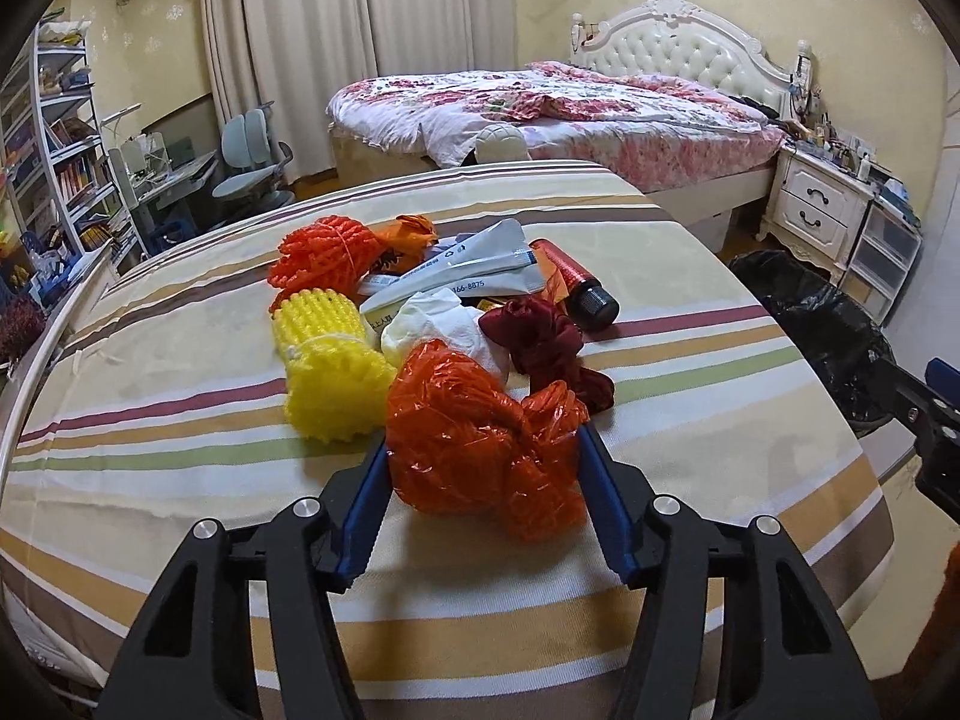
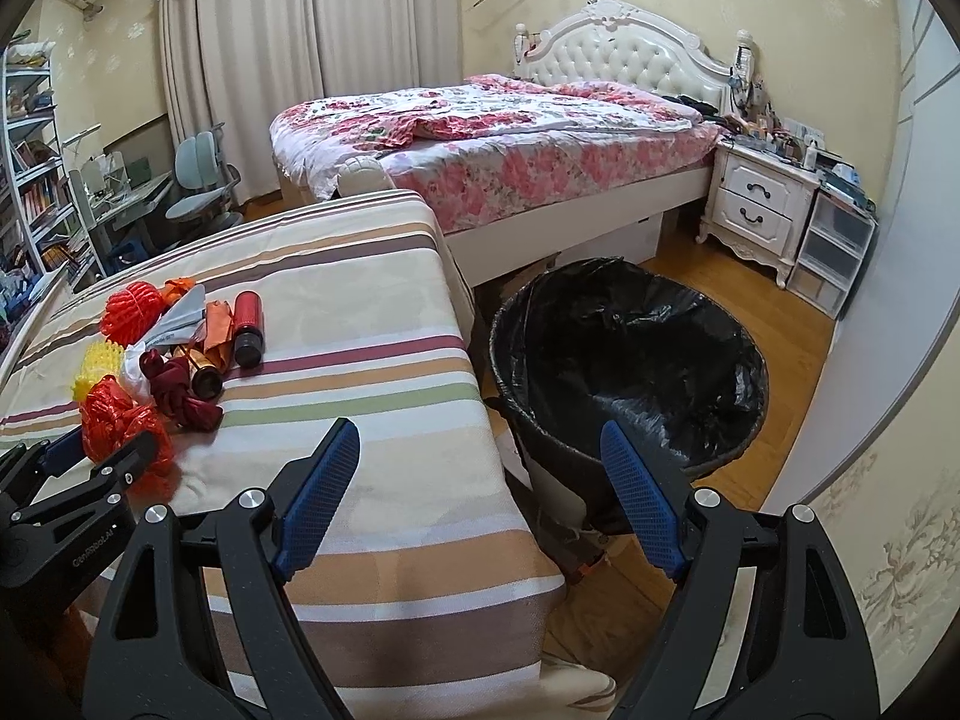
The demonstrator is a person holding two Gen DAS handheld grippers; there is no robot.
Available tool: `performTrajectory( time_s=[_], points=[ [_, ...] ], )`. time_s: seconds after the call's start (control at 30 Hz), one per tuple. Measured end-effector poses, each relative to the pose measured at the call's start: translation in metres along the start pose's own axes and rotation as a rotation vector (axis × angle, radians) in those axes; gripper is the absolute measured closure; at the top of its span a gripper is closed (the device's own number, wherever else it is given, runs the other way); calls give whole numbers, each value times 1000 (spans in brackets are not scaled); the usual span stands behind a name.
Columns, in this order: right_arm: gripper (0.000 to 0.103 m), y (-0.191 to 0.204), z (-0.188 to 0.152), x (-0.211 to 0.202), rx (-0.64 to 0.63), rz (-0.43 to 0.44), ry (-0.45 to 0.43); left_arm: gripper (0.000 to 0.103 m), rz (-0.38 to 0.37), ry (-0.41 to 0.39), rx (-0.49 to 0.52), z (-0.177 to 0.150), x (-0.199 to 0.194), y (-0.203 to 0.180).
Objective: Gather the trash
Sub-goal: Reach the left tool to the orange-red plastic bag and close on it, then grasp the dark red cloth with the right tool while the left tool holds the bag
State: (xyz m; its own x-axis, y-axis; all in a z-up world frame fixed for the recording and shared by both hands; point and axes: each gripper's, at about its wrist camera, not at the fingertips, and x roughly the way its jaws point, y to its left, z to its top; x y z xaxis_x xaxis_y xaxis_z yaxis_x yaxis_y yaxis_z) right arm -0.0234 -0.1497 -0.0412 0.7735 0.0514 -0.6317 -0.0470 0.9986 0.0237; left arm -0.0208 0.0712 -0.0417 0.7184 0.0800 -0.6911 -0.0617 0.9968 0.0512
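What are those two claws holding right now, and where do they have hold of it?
The left gripper clasps the crumpled orange plastic bag by its two sides. The right gripper is open, holding nothing.

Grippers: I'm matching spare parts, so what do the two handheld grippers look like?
Both match. The left gripper and right gripper have black angular linkage arms with triangular cut-outs, round silver pivot bolts, and blue fingers with a fine grid texture. White lettering marks the left gripper's side. No cables or sleeves show.
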Motion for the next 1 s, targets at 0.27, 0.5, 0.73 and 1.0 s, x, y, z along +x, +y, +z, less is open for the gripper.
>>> performTrajectory(
  time_s=[0.27,0.5,0.73,1.0],
  points=[
    [22,25,1,-1,-45,39,2,45,11,-46,-38,-1,-24,24],
    [22,61,6,3,-104,117,9,46,70,-57,-96,-8,-30,57],
    [29,105,10,17,-161,207,49,46,124,-44,-167,-13,-26,95],
    [47,138,13,33,-215,247,90,46,168,-33,-226,-13,-15,132]
  ],
)
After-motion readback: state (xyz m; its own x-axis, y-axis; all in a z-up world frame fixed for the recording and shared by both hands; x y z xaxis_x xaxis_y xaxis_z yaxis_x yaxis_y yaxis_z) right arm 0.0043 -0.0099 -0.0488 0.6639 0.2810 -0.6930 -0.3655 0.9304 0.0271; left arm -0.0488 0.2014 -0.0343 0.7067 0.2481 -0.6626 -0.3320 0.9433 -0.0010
